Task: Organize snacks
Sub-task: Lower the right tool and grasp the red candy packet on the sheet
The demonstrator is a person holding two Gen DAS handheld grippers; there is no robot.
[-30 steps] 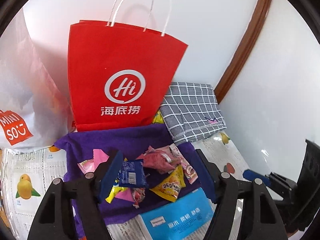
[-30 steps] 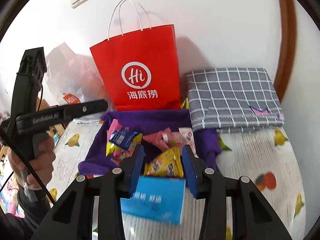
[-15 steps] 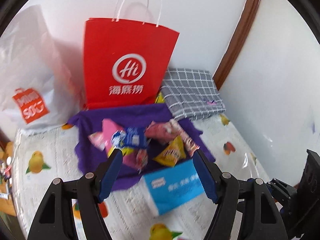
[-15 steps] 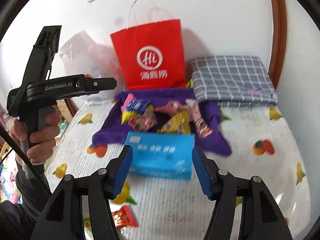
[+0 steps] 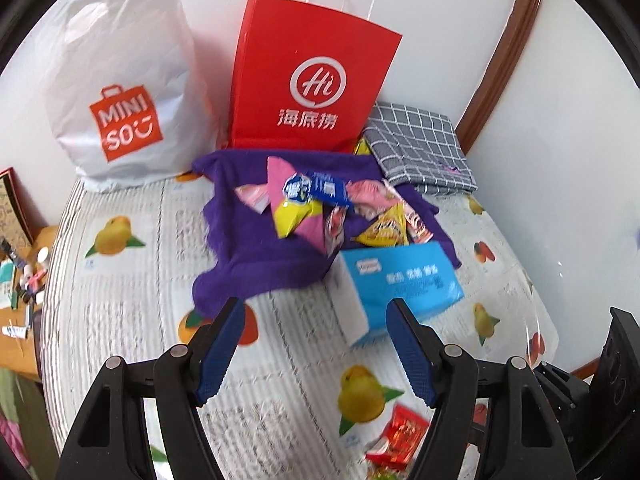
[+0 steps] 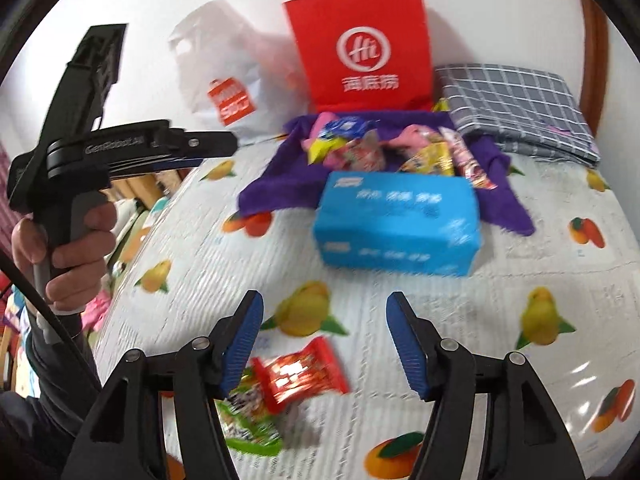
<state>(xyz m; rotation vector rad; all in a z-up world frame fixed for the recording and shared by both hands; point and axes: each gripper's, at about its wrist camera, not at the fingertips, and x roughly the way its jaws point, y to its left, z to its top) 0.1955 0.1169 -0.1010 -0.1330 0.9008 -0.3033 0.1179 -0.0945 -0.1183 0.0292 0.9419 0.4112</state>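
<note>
A home room: fruit-print table cover (image 5: 120, 300), shopping bags (image 5: 312, 76) against a white wall, folded checked cloth (image 5: 420, 148).

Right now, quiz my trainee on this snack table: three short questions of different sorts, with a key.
1. True or false: the right gripper holds a snack.
2. What lies directly under the snack pile? A) purple cloth B) checked cloth C) blue box
3. Which packet lies nearest the right gripper?

Key:
1. False; its jaws stand open with nothing gripped.
2. A, the purple cloth.
3. The red packet.
</note>
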